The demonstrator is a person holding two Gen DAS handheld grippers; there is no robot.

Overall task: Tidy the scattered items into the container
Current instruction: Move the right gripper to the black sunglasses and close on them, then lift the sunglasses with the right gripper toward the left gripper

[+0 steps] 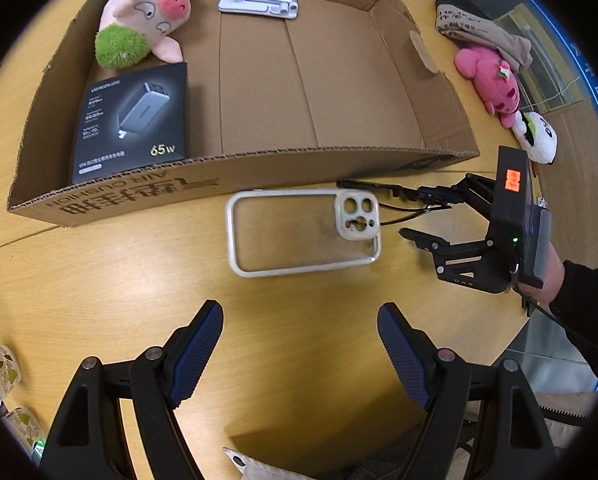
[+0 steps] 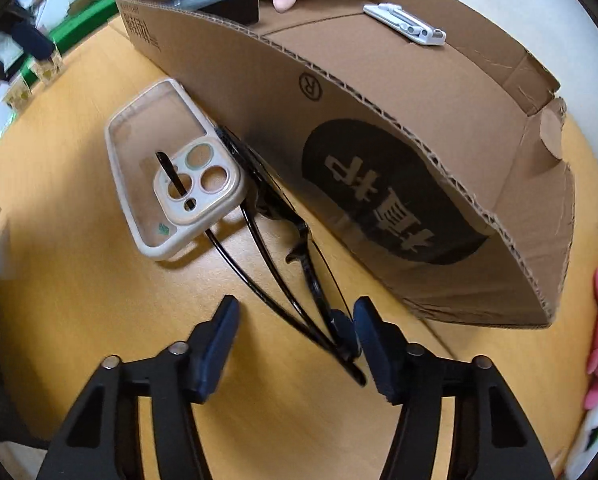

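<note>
My landmark is the cardboard box [image 2: 379, 92]: the black sunglasses [image 2: 299, 280] lie on the table just outside its near wall, folded, with one temple tucked under the clear phone case [image 2: 171, 168] that sits beside them. My right gripper [image 2: 295, 344] points steeply down over the end of the glasses farthest from the case, jaws part-way apart, the frame between the pads [image 2: 369, 340] — the right-hand pad looks to be touching it, the other clearly stands off, so nothing is clamped yet. To do this well I would centre the jaws on the frame rather than the thin temples, close gently until both pads bear, then draw the glasses away from the case before lifting, or the case may drag along. My left gripper [image 1: 299, 360] hangs open and empty over bare table on the near side of the case — ready to pin or take it. Inside the box already: a plush pig [image 1: 147, 12], a charger carton [image 1: 131, 120], a white stand [image 1: 259, 2]
</note>
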